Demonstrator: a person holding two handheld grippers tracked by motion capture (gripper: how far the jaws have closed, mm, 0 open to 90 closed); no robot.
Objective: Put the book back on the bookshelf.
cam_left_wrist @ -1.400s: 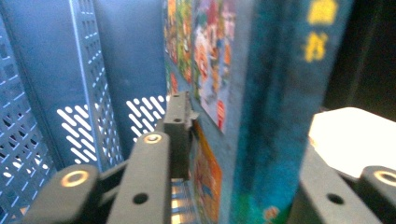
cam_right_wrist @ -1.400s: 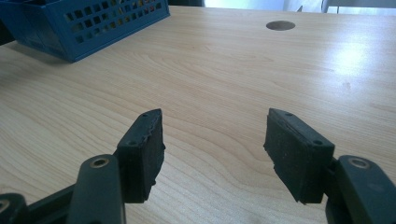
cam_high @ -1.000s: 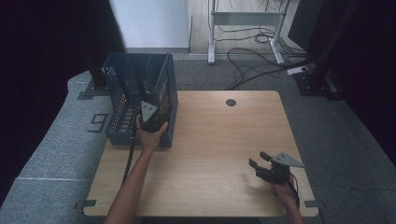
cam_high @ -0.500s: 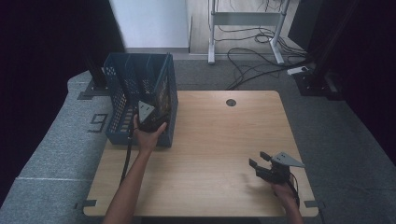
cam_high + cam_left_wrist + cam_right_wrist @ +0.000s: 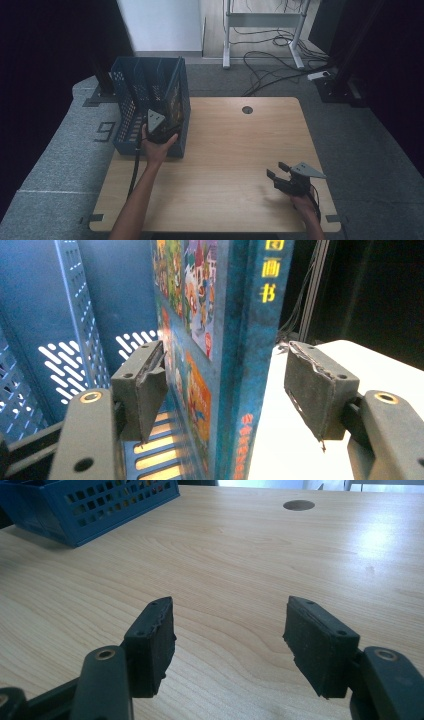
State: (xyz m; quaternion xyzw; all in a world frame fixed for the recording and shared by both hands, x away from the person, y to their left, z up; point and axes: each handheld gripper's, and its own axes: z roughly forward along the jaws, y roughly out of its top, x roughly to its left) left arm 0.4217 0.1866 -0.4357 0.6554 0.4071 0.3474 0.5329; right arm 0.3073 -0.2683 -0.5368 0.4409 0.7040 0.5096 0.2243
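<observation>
Our left gripper has just been opening, pads clear of the upright book standing between them in the blue crate, its spine vertical

Each hand-held claw, the left claw and the right claw, is black with a grey three-cornered plate on top, a black trailing cable, brass-ringed screws on its arms, and two chunky dark pads with worn, ragged edges.

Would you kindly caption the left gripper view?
Left gripper open astride an upright picture book in the blue rack.
</observation>
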